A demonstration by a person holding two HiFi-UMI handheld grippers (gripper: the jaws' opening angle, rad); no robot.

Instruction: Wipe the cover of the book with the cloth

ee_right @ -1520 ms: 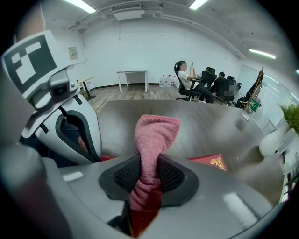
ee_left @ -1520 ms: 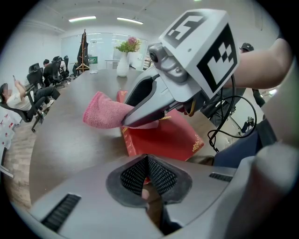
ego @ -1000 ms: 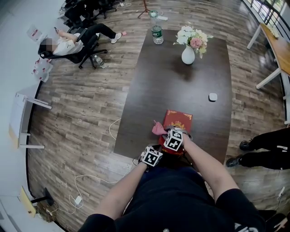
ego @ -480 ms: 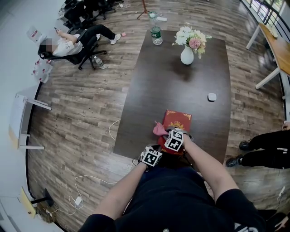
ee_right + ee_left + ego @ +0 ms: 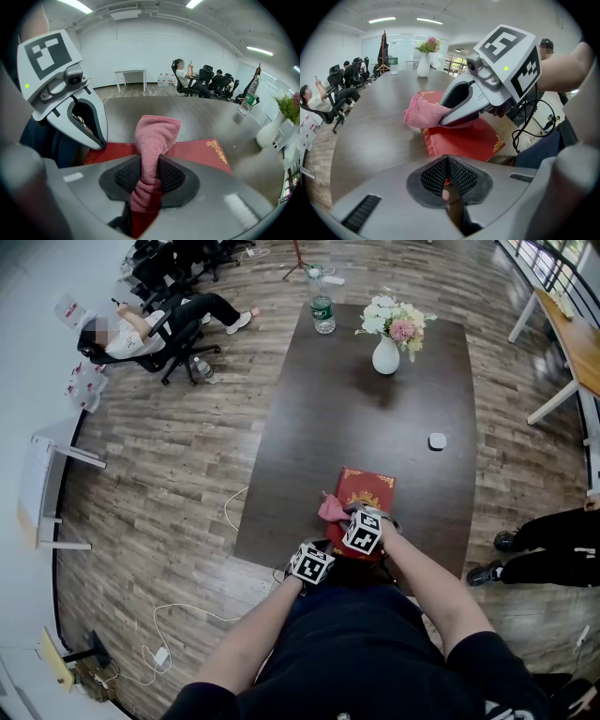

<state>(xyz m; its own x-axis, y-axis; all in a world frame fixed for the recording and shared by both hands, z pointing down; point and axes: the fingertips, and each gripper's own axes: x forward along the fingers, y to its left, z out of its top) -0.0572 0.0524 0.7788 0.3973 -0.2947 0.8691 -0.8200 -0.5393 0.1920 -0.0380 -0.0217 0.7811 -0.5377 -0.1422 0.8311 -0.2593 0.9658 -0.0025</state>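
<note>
While the fingers (image 5: 125,177) of the right gripper (image 5: 149,180) clamp a bunched pink cloth (image 5: 157,133) tightly between them, the cloth's free end rests on the left edge of the red book (image 5: 206,152), which lies flat near the front edge of the dark tabletop (image 5: 375,427). The left gripper (image 5: 448,182), its fingers pressed together with only a sliver of red showing between them, sits at the book's near corner. Farther along the tabletop stand a white vase of flowers (image 5: 386,354) and a bottle (image 5: 323,310), with a small white object (image 5: 438,440) to the right. A seated person (image 5: 131,334) occupies a chair well apart on the wooden floor (image 5: 187,456).
</note>
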